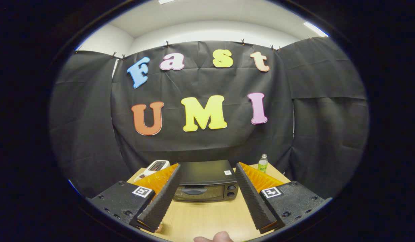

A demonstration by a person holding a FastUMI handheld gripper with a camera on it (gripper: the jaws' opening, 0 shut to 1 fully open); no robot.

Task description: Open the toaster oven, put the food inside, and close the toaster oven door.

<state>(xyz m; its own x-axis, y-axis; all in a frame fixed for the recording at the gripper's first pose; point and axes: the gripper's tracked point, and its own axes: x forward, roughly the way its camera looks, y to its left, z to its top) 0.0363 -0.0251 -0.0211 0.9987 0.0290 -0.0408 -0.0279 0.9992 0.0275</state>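
So the toaster oven [206, 181] is parked on the wooden table [207, 216], seen in the gap between the two fingers and a fair way beyond their tips. Its door is shut, with the handle [193, 191] across the front and two knobs [231, 190] stacked beside it.

The gripper [207, 169] is held with its jaws spread wide and nothing is pinched between them. Nothing's been touched yet, by the look of it, so opening the door is probably the step in hand.

A white appliance [156, 166] is tucked behind the oven on one side, and a green-labelled bottle [262, 163] is stood near the back corner on the other. A fingertip [216, 237] is poking in at the near table edge. The food can't really be made out; there's a small pale thing by the left finger's base, too hidden to call.

What could go wrong: the handle is slim and sits close to the knobs, so a knob could get caught instead if the approach drifts sideways. The oven could also be dragged forward if the door is pulled without it being braced.
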